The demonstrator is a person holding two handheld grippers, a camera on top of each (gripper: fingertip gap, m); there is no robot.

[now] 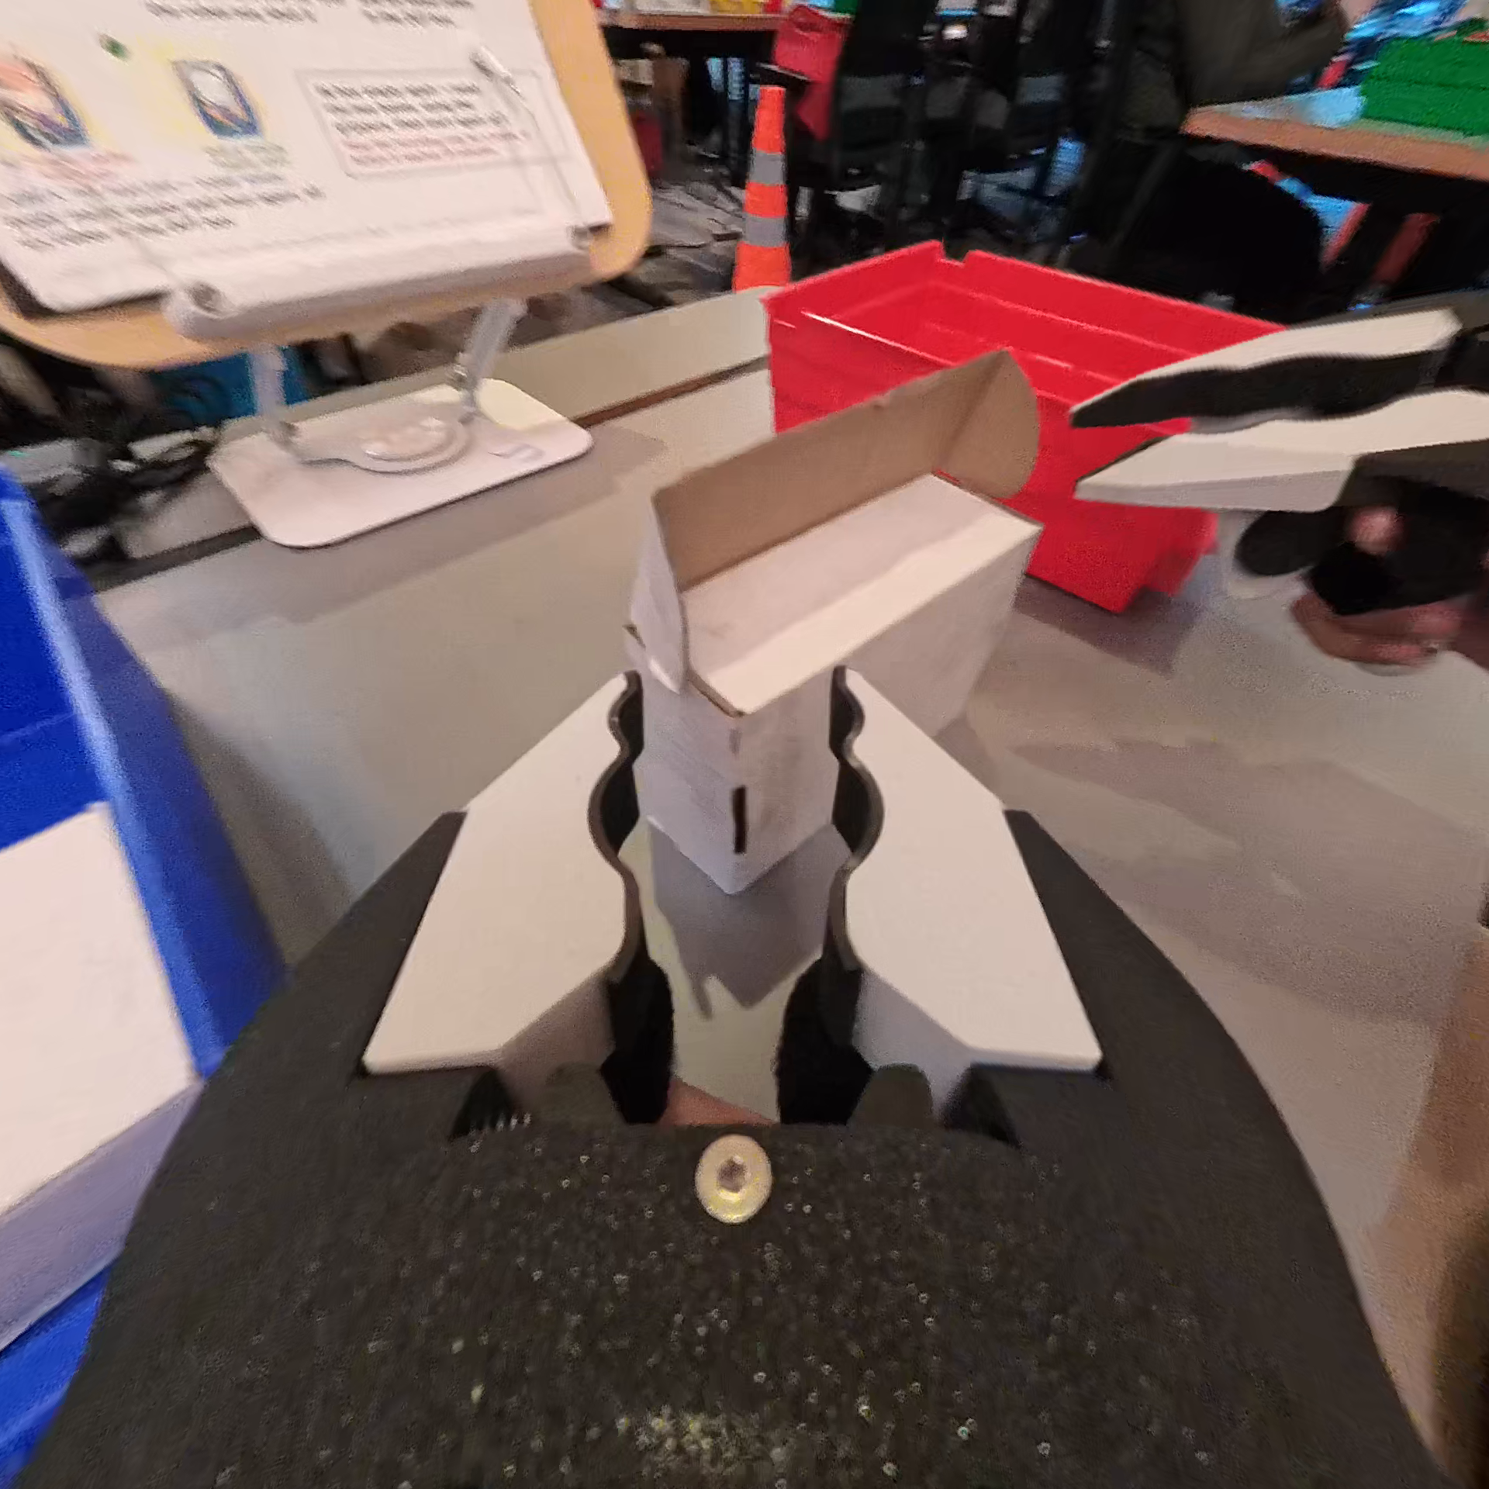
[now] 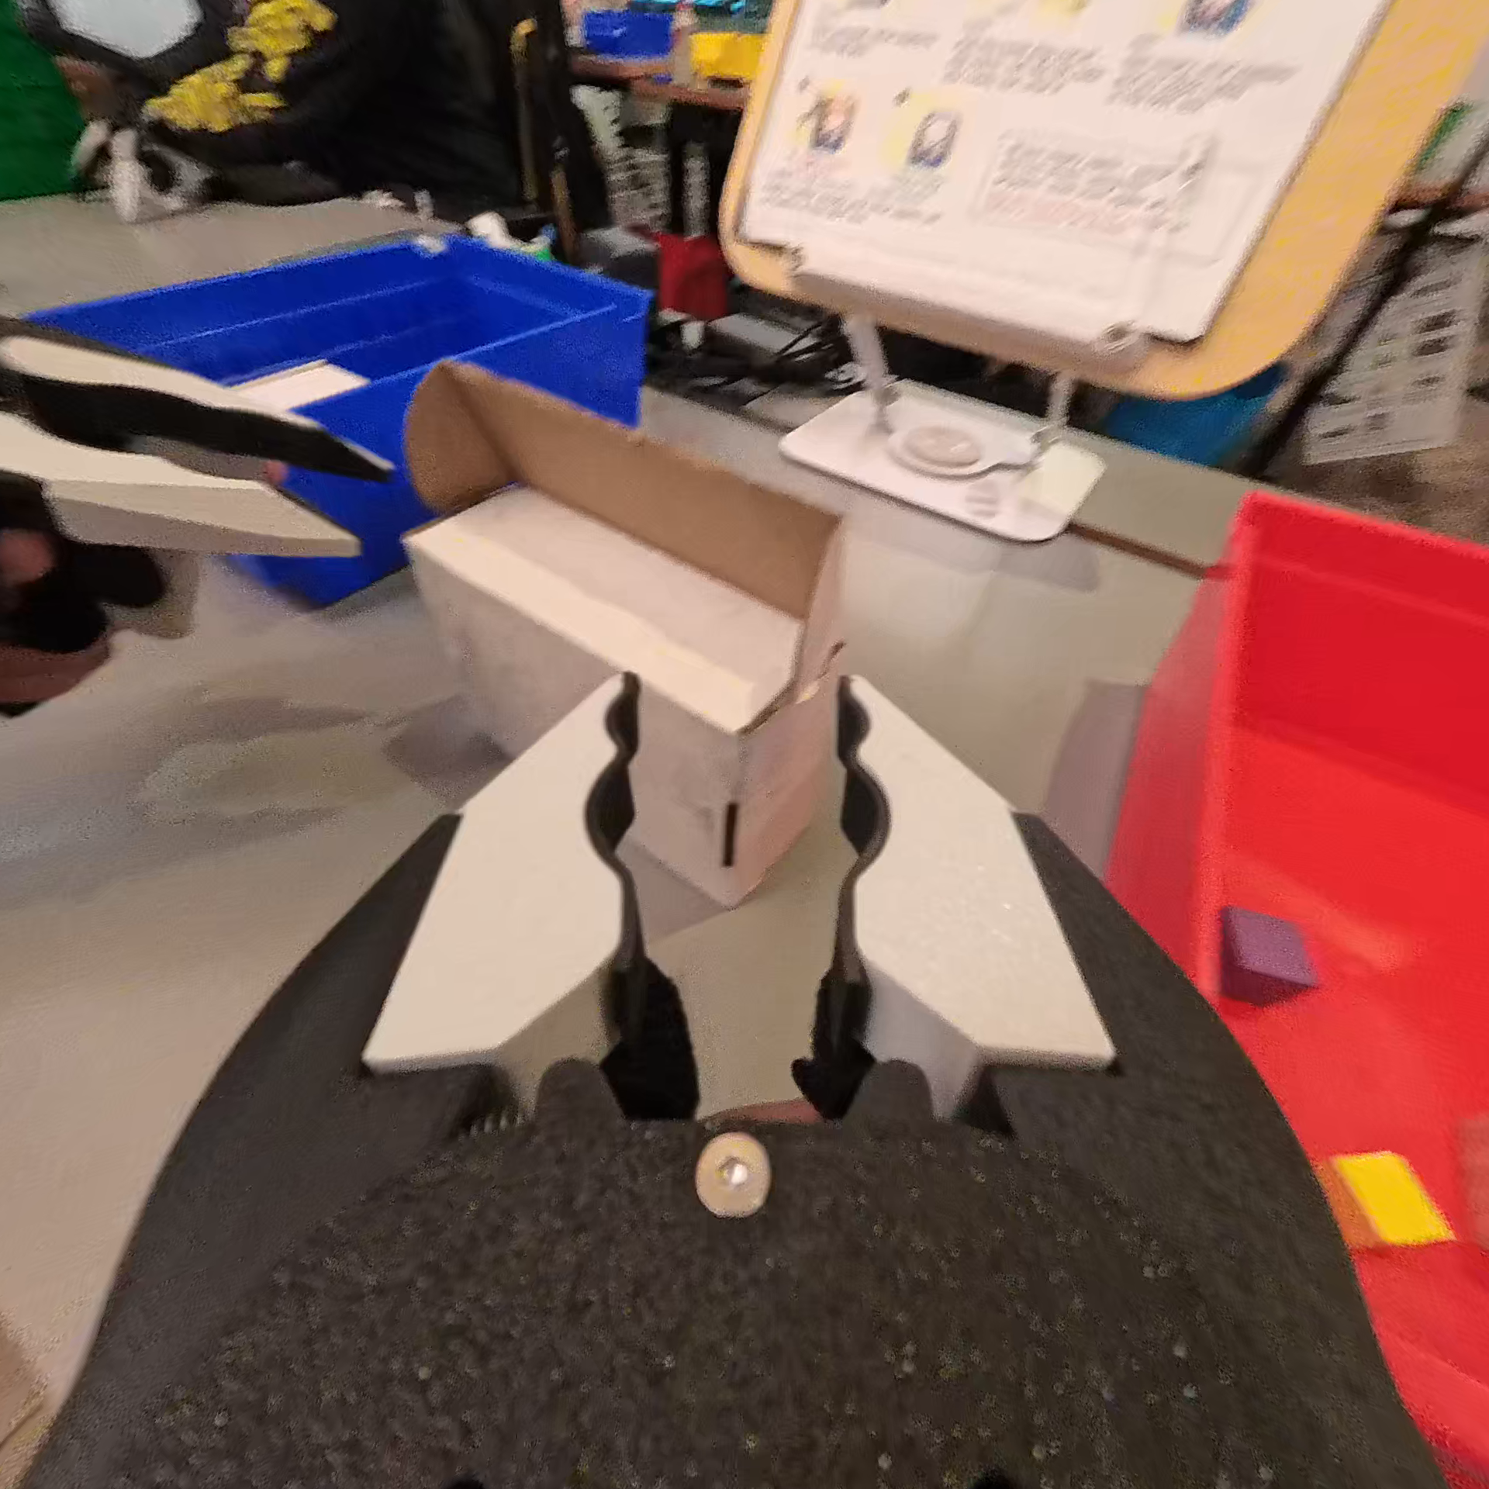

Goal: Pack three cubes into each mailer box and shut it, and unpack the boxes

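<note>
A white mailer box (image 1: 814,596) stands on the grey table between my two grippers; it also shows in the right wrist view (image 2: 644,596). Its lid is part raised and shows its brown inside (image 1: 814,475). My left gripper (image 1: 733,685) is open, its fingers on either side of the box's near corner. My right gripper (image 2: 733,685) is open at the opposite corner. In the left wrist view the right gripper's fingertips (image 1: 1084,419) stop just short of the lid's side flap. A purple cube (image 2: 1265,955) and a yellow cube (image 2: 1390,1200) lie in the red bin (image 2: 1321,644).
The red bin (image 1: 967,322) stands behind the box on the right. A blue bin (image 2: 362,322) on the left holds another white box (image 1: 72,1007). A clipboard with printed sheets on a stand (image 1: 403,451) is at the table's far edge.
</note>
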